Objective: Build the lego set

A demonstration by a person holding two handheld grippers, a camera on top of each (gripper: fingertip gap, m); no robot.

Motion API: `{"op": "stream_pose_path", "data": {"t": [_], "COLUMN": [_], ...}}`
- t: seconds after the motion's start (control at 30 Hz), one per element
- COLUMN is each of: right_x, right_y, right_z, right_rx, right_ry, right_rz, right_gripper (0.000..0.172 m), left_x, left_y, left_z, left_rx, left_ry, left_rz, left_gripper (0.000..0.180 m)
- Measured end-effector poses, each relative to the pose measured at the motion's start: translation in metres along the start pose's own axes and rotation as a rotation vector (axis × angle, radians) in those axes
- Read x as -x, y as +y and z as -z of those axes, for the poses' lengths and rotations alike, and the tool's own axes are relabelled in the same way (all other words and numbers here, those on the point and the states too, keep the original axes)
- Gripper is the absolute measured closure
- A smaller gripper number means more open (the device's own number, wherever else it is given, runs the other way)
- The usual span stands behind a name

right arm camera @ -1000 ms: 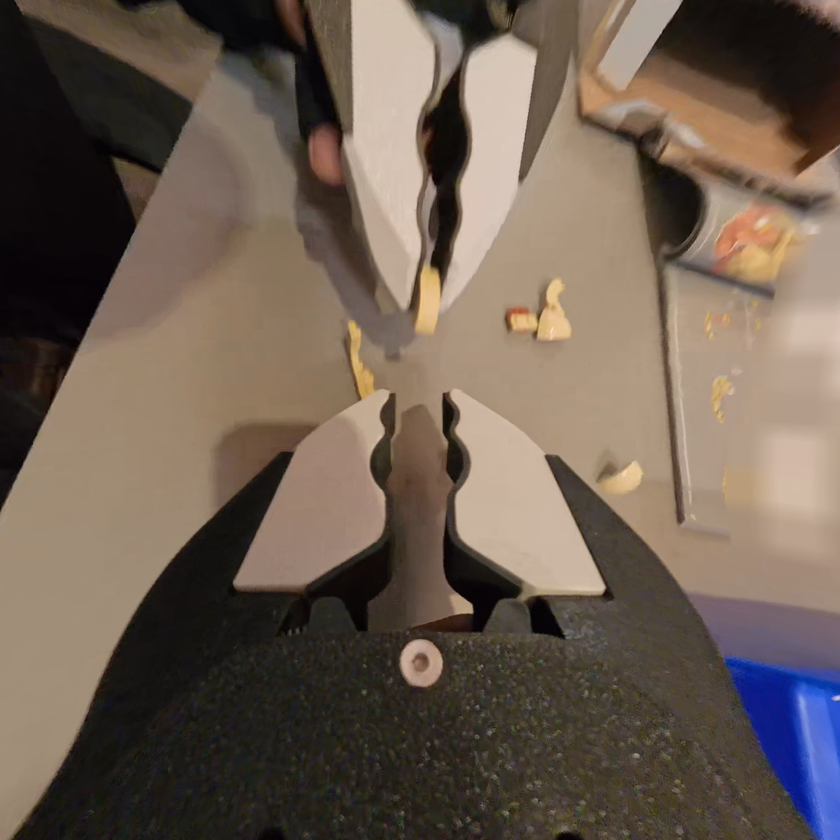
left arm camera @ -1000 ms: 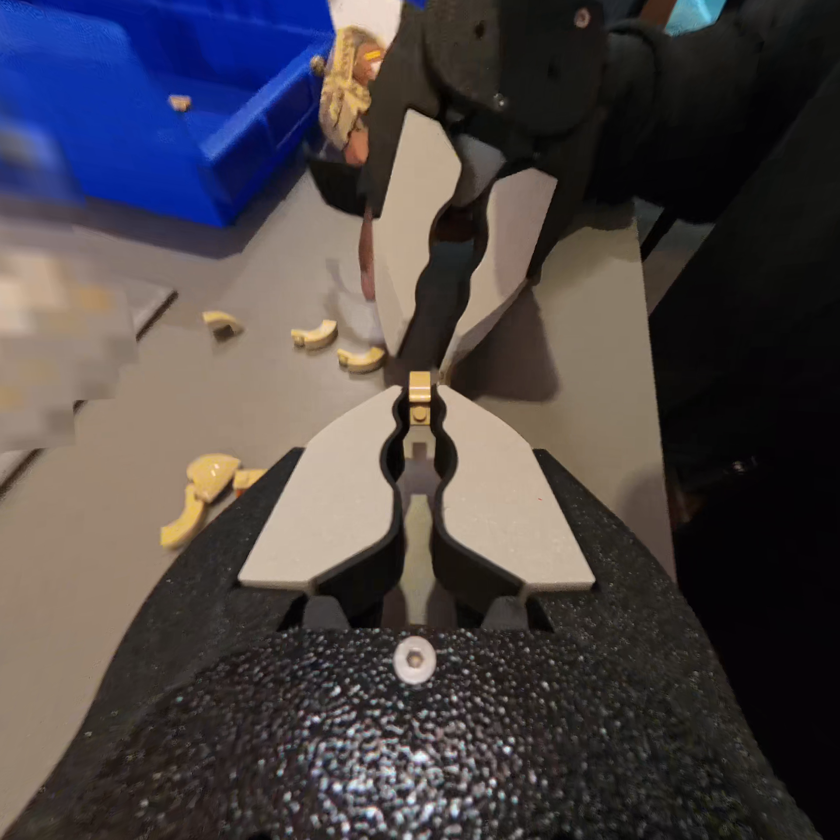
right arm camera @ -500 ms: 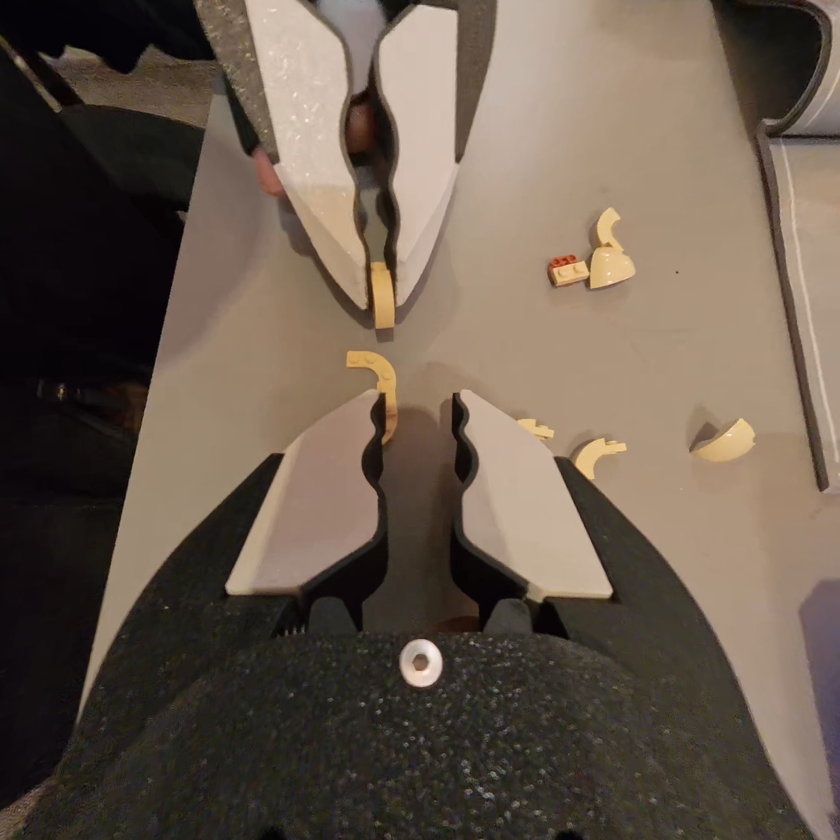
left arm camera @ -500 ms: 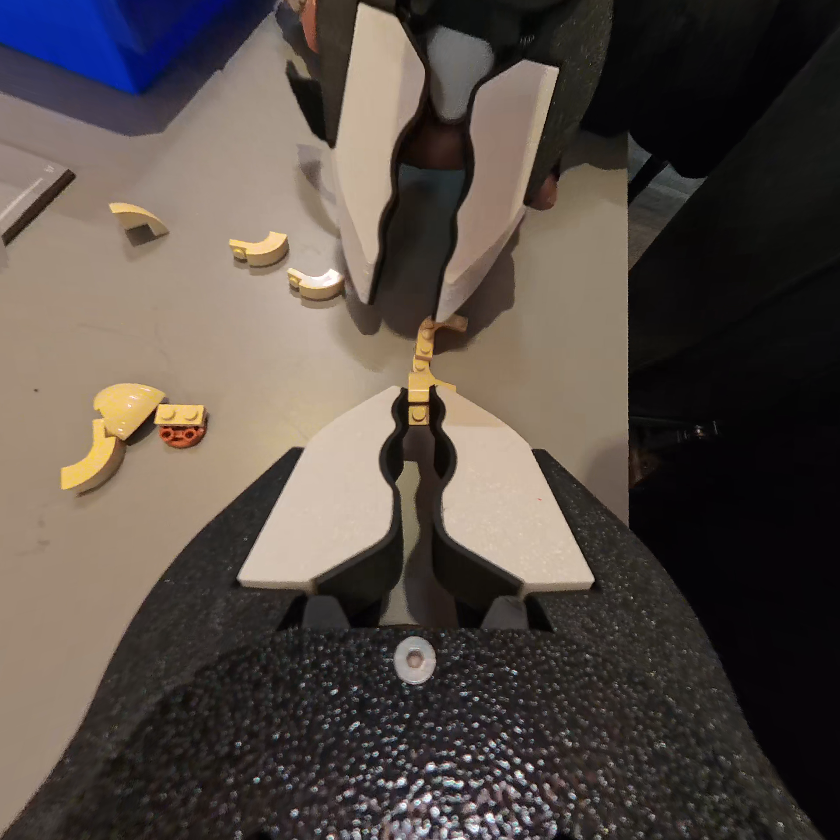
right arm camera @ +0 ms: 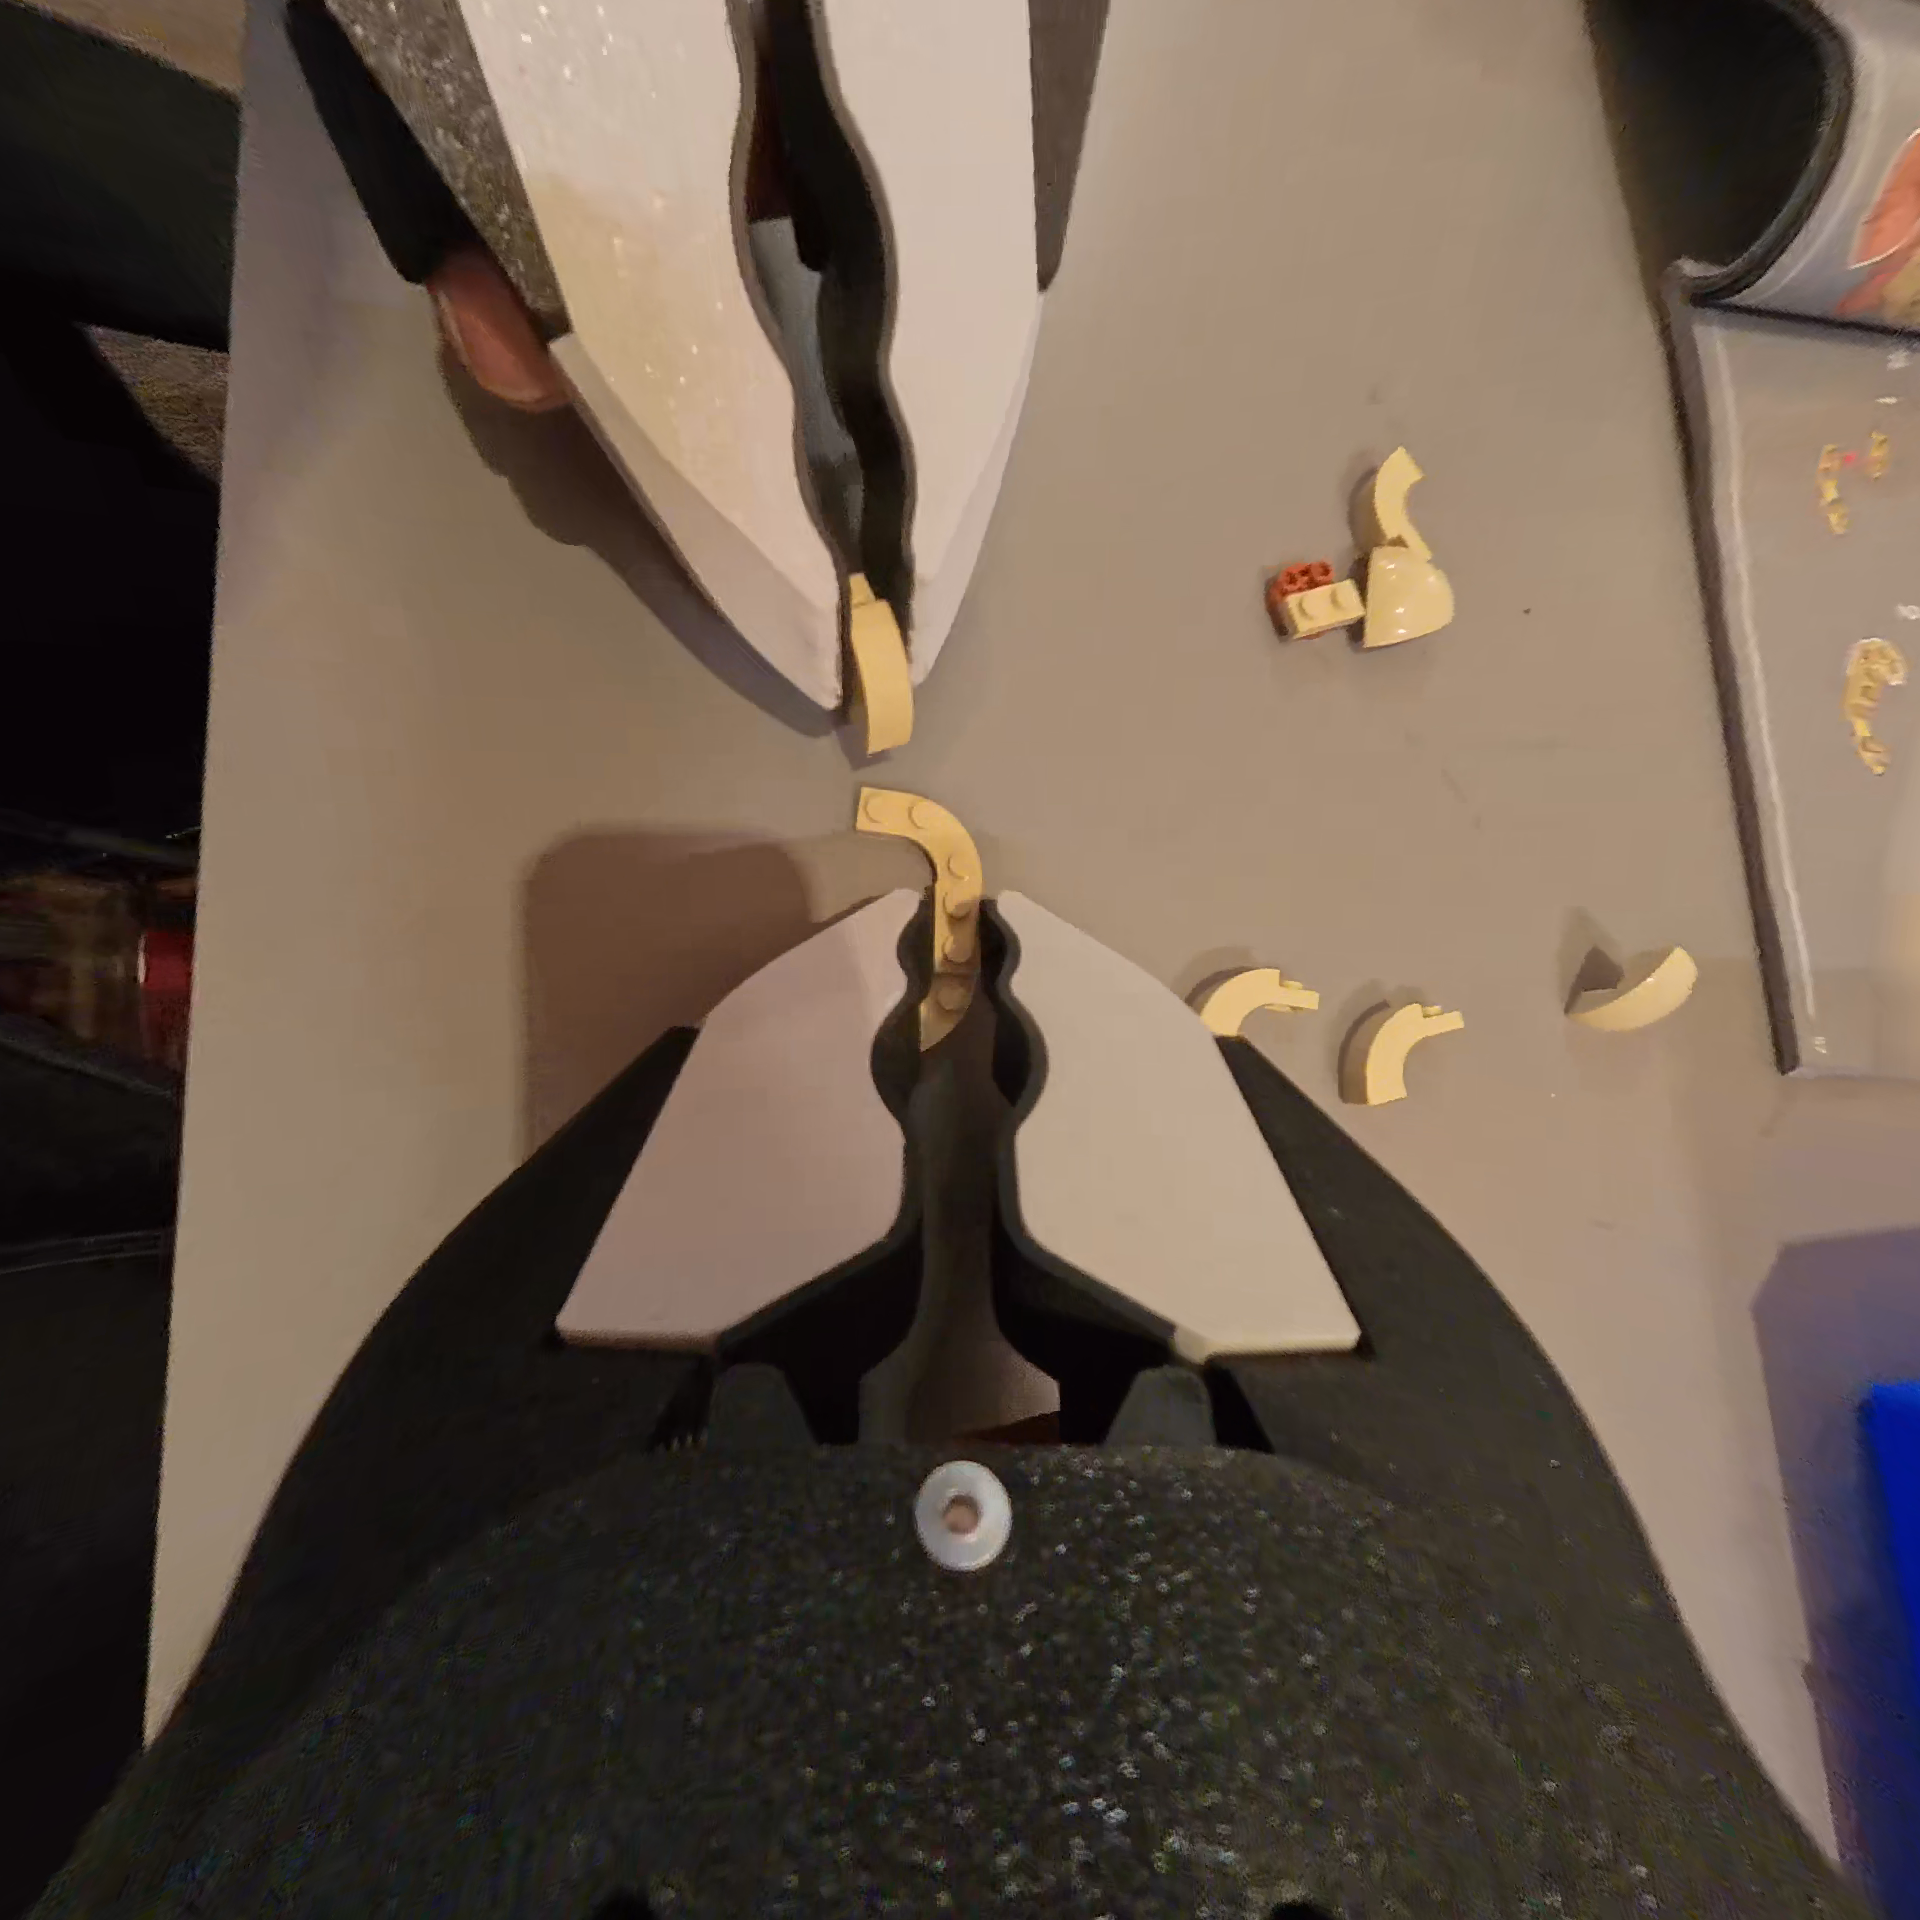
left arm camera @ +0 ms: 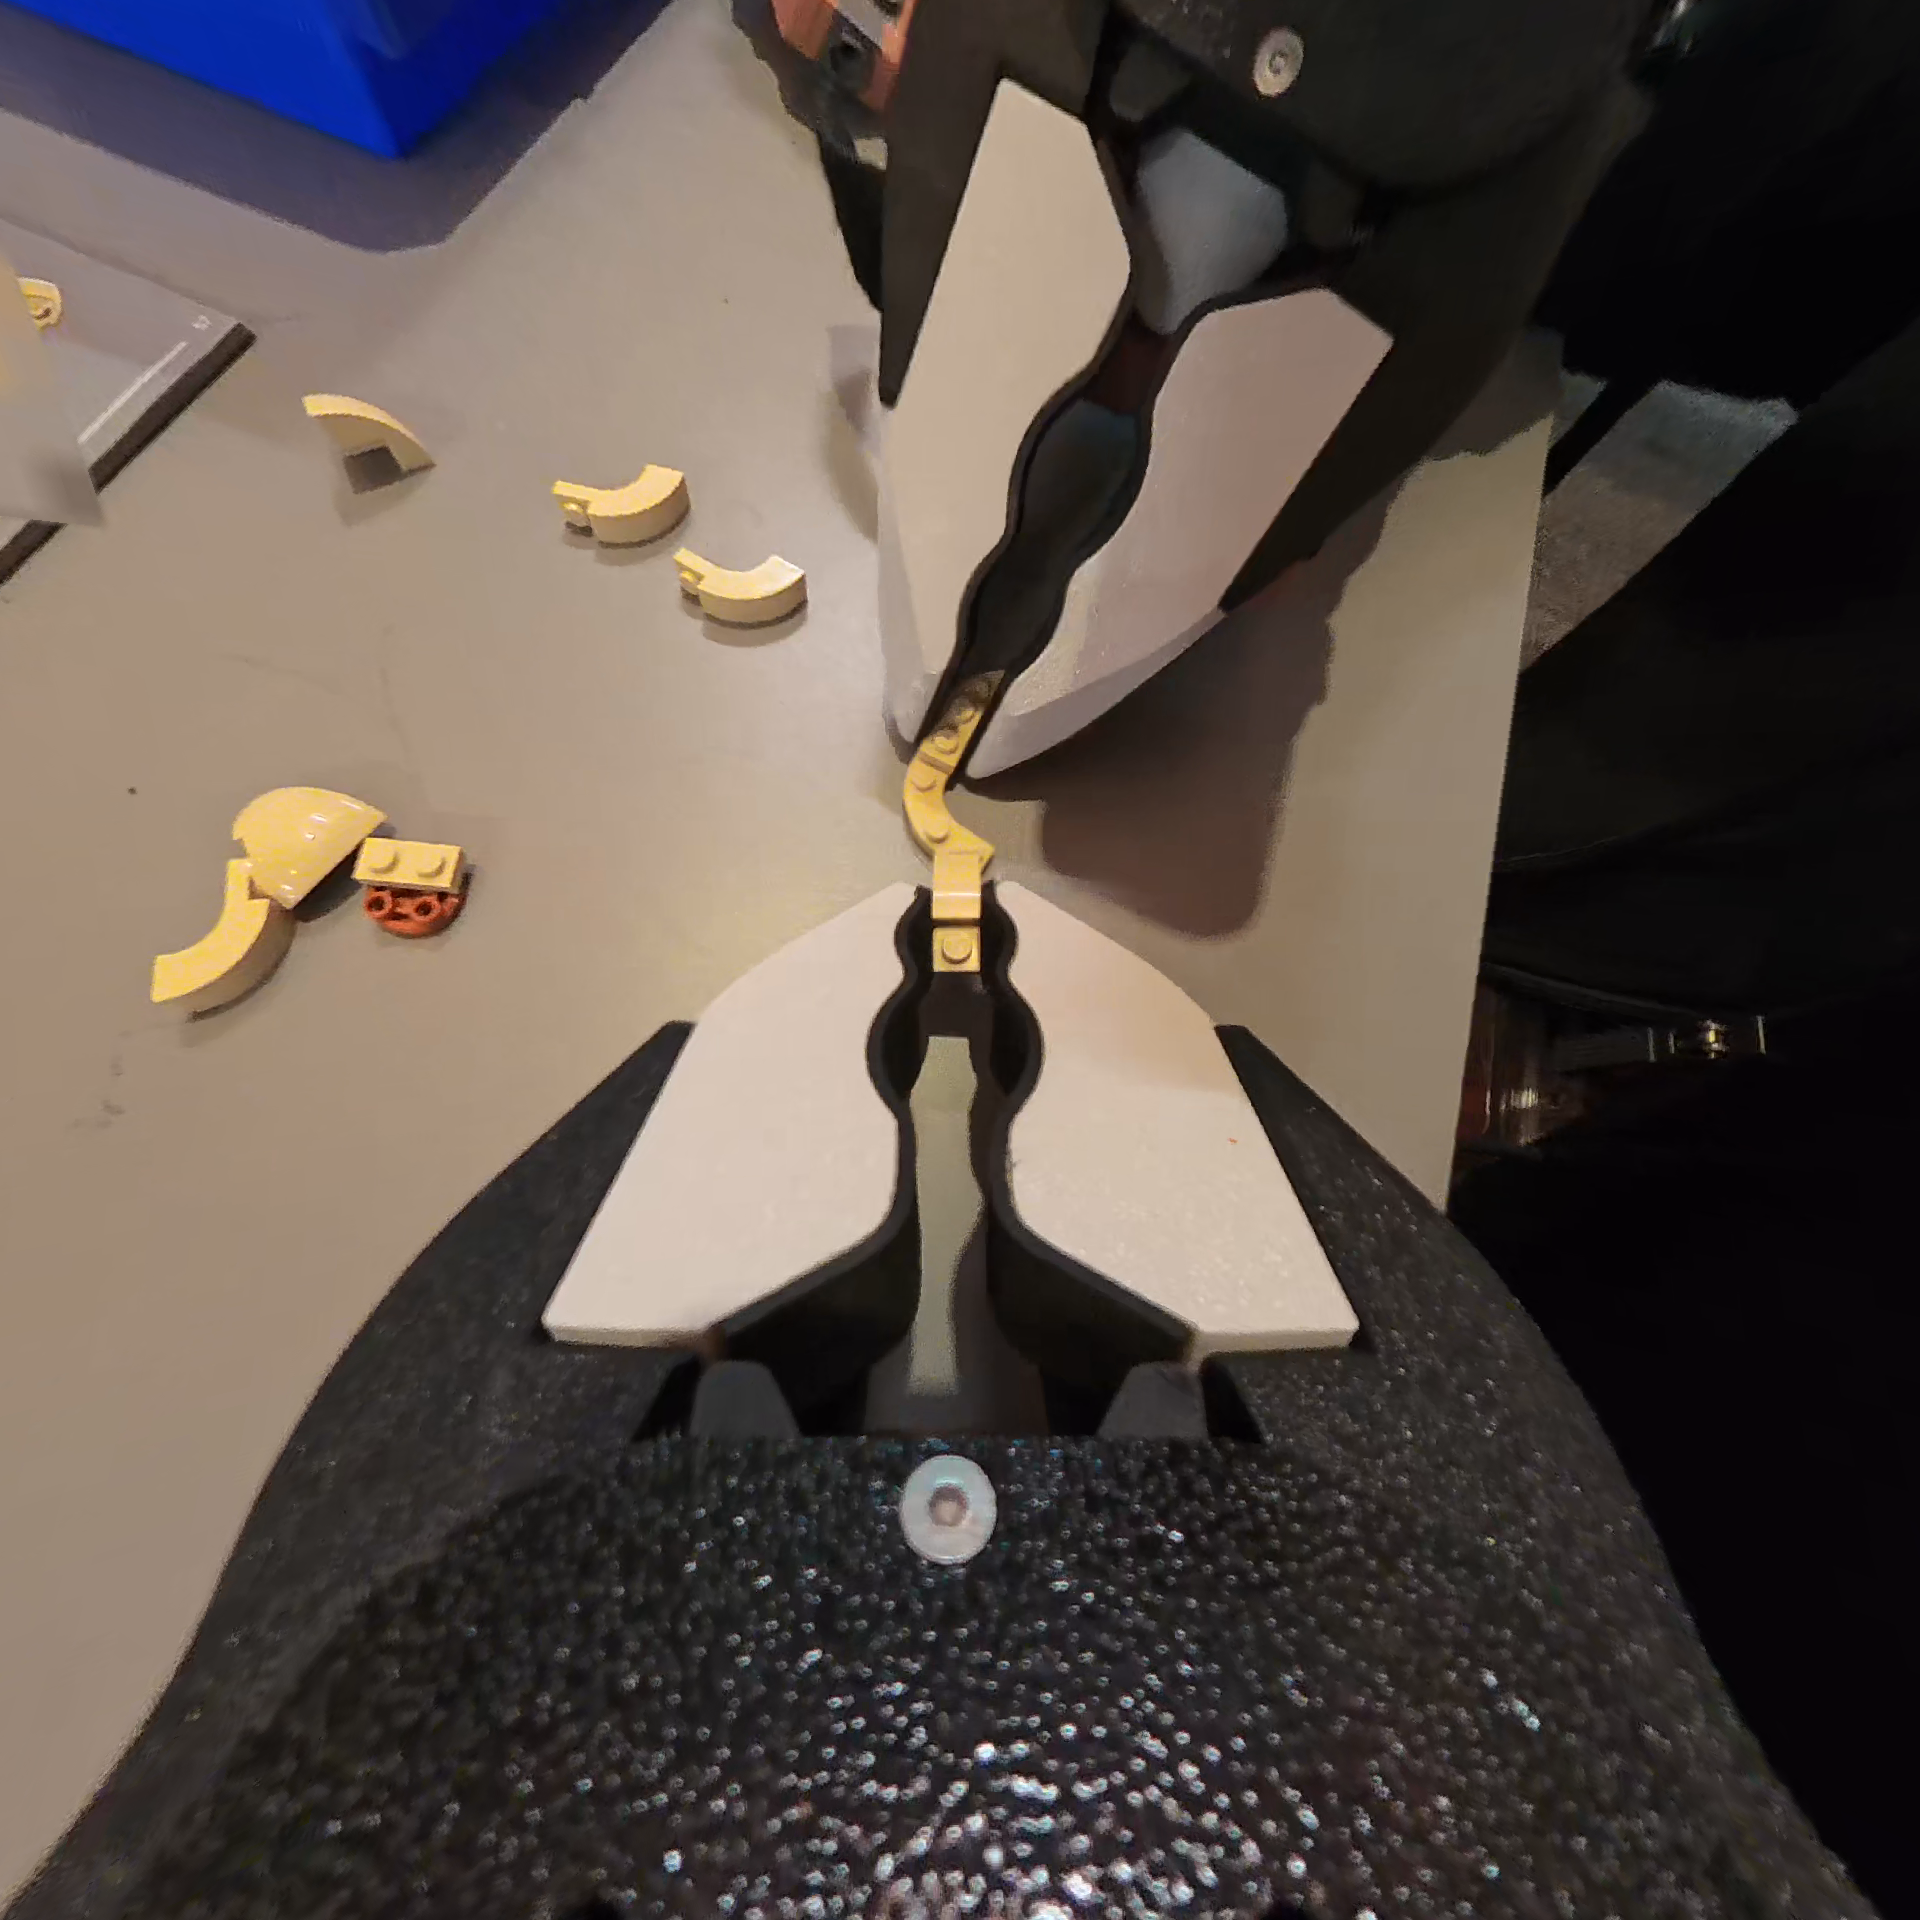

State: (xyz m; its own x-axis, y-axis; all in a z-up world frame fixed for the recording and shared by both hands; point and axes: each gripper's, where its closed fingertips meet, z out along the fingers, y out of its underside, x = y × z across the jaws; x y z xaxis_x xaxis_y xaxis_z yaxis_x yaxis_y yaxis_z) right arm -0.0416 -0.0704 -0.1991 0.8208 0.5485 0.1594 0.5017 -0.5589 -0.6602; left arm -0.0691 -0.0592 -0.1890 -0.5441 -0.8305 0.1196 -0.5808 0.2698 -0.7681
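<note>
A grey table (left arm camera: 582, 1039) is seen under both tools, with a blue bin (left arm camera: 312, 62) at its far corner and a grey printed sheet (right arm camera: 1818, 727) lying flat along one side. The left gripper (left arm camera: 958, 914) is seen closed on a tan curved brick (left arm camera: 957, 914), which is pinched at the fingertips with its rounded end projecting forward. The right gripper (right arm camera: 956, 925) is seen clamped on a tan curved plate (right arm camera: 951, 894), whose studded hooked end reaches out ahead of the tips, just above the table. The two held pieces are presented tip to tip. In the right wrist view a narrow strip of table is seen between them, so they are judged near but not joined; from the left wrist view alone, touching cannot be ruled out. The other pieces are left loose on the table, well apart from both tools: a tan dome piece (left arm camera: 301, 836) touching a tan arch brick (left arm camera: 218, 945), a small tan plate (left arm camera: 410, 862) set on a reddish-brown round piece (left arm camera: 410, 909), two tan arch pieces (left arm camera: 629, 504) side by side, and a tan curved slope (left arm camera: 369, 436) nearest the sheet.
</note>
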Motion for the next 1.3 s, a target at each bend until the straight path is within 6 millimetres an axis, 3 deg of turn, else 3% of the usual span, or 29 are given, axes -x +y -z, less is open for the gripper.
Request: {"op": "stream_pose_path", "data": {"t": [0.27, 0.43, 0.6, 0.8, 1.3], "right_x": [-0.017, -0.035, -0.039, -0.035, -0.036], "right_y": [-0.022, -0.038, -0.046, -0.055, -0.064], "right_z": [0.018, 0.042, 0.057, 0.066, 0.079], "right_rx": [-0.191, -0.371, -0.451, -0.496, -0.554], "right_ry": [0.272, 0.525, 0.671, 0.746, 0.942], "right_rz": [-0.045, -0.209, -0.295, -0.272, -0.266], "right_gripper": [0.164, 0.164, 0.164, 0.164, 0.164], "left_x": [0.005, 0.016, 0.022, 0.011, 0.012], "left_y": [-0.019, -0.054, -0.076, -0.085, -0.100], "left_z": [0.020, 0.044, 0.058, 0.041, 0.051], "left_rx": [-0.208, -0.550, -0.809, -0.793, -0.988], "left_ry": [-0.064, -0.157, -0.175, -0.142, -0.139], "left_rz": [0.198, 0.365, 0.479, 0.490, 0.558], "left_gripper": [0.173, 0.173, 0.173, 0.173, 0.173]}}
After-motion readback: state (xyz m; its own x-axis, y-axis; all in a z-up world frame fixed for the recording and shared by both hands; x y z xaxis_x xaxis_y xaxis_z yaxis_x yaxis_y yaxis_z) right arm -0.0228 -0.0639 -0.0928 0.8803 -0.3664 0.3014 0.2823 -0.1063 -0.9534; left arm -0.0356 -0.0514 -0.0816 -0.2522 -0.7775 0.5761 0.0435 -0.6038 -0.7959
